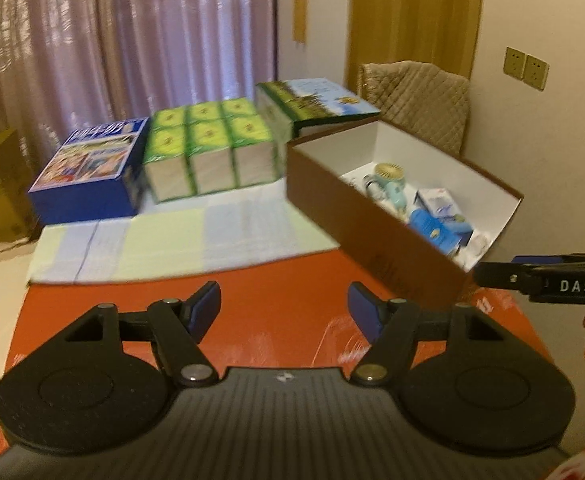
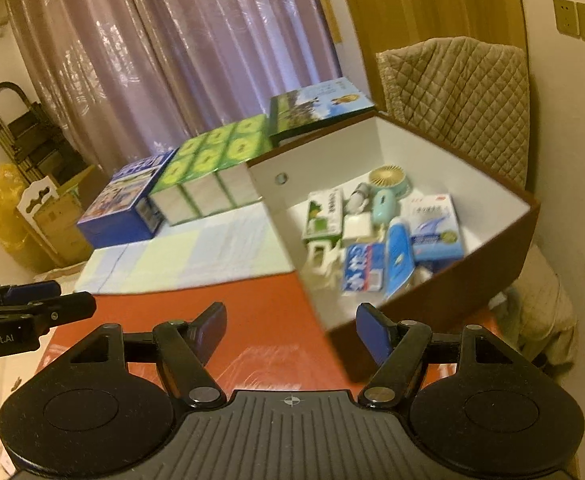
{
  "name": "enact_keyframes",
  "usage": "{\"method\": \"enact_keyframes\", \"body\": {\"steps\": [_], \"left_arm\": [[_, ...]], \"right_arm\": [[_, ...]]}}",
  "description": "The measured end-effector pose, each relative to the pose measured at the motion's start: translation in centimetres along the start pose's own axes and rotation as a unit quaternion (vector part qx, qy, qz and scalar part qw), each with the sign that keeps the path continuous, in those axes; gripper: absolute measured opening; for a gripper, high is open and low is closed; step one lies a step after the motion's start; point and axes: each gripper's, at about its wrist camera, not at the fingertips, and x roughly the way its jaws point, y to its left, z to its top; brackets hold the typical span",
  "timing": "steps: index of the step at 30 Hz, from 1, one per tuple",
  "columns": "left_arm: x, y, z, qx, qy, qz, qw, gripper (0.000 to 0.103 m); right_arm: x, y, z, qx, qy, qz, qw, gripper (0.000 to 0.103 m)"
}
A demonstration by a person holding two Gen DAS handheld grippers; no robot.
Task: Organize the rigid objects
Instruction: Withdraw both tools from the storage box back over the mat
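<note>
Both tongs spread, empty: left gripper, right gripper hover over red surface; brown box likely collects toiletries.

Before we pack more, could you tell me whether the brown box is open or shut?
Open: the brown box has no lid on, and small packages lie visible inside.

This is a room in a home. Mauve pleated curtains cover the window behind the table, a beige quilted cover drapes a chair back, and brass-coloured wall sockets sit on the cream wall. A worn cardboard carton and a yellow plastic bag stand on the floor in the corner.
</note>
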Motion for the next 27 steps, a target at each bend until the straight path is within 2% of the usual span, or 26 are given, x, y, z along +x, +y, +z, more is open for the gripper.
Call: {"method": "enact_keyframes", "body": {"steps": [11, 16, 27], "left_arm": [[-6.0, 3.6, -6.5, -0.016, 0.036, 0.012, 0.9991, 0.065], [-8.2, 4.3, -9.1, -0.023, 0.049, 0.014, 0.9985, 0.065], [-11.4, 4.9, -12.6, -0.029, 0.063, 0.009, 0.9976, 0.065]], "right_arm": [[-4.0, 6.7, -6.9, -0.035, 0.019, -0.016, 0.999, 0.069], [-4.9, 8.9, -9.7, -0.038, 0.033, -0.009, 0.999, 0.069], [-6.6, 12.5, -13.3, -0.058, 0.052, -0.011, 0.997, 0.069]]}}
